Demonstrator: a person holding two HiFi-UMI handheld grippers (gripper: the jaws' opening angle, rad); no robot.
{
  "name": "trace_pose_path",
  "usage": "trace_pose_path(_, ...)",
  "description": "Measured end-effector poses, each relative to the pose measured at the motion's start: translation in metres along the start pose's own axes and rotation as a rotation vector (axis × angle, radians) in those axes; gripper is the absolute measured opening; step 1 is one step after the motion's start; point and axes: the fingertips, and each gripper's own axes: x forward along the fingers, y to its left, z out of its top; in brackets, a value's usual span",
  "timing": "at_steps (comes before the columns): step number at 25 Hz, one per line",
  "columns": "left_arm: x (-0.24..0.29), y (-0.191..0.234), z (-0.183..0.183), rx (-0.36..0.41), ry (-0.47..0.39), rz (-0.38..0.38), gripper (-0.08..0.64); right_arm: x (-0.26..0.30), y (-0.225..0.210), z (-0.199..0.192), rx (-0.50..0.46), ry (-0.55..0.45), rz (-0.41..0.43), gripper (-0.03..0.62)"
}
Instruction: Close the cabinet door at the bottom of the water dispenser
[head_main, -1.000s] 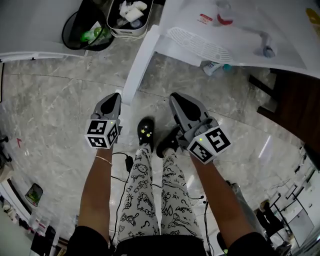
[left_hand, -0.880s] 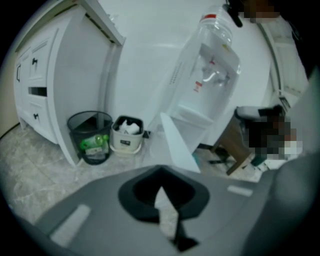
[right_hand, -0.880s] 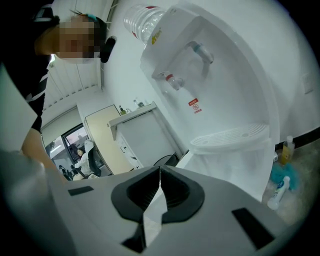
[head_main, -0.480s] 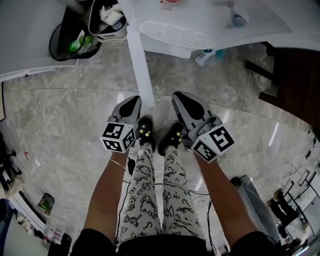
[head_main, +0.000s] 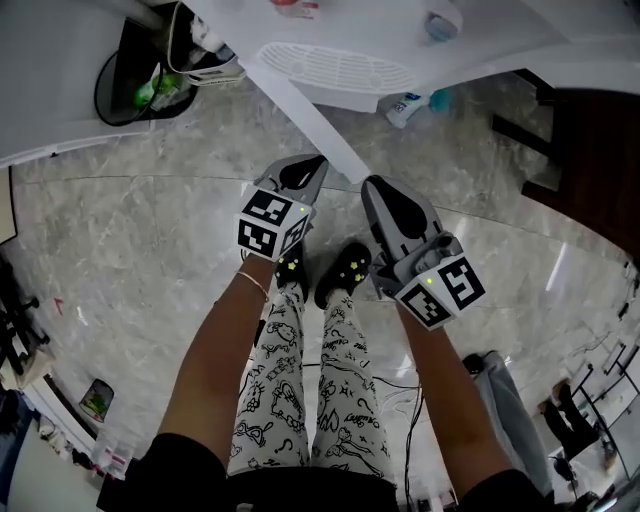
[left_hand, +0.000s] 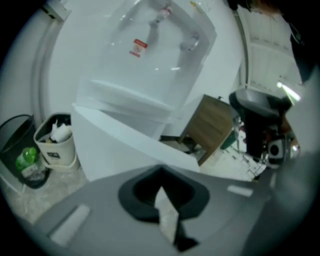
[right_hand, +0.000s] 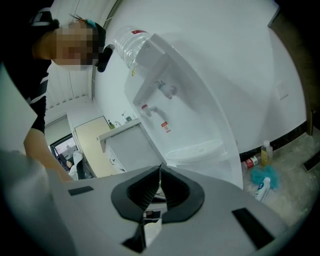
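Observation:
The white water dispenser (head_main: 345, 45) stands at the top of the head view, its drip tray (head_main: 335, 68) facing me. Its bottom cabinet door (head_main: 305, 125) hangs open, seen edge-on as a white strip slanting down to the right. My left gripper (head_main: 310, 163) is shut and empty, its tip right beside the door's free end on the left; contact cannot be told. In the left gripper view the door (left_hand: 115, 145) fills the space just ahead of the jaws. My right gripper (head_main: 385, 190) is shut and empty, just right of the door's end.
A black bin (head_main: 135, 85) and a white bin (head_main: 200, 55) stand left of the dispenser. Bottles (head_main: 405, 105) lie on the marble floor to its right, beside dark wooden furniture (head_main: 595, 150). My feet in black shoes (head_main: 320, 275) stand just behind the grippers.
My left gripper has moved forward and to the right, up to the door's free end. The door's edge now slants to the right. The right gripper has barely shifted.

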Motion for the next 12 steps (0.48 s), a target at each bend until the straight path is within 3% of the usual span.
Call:
trace_pose_path(5, 0.03, -0.006, 0.02, 0.065, 0.018, -0.021, -0.002, 0.0, -0.015, 0.008, -0.034, 0.007, 0.009, 0.017)
trace_pose_path(12, 0.059, -0.007, 0.036, 0.064, 0.01, -0.02, -0.002, -0.01, -0.035, 0.024, -0.02, -0.024, -0.001, 0.017)
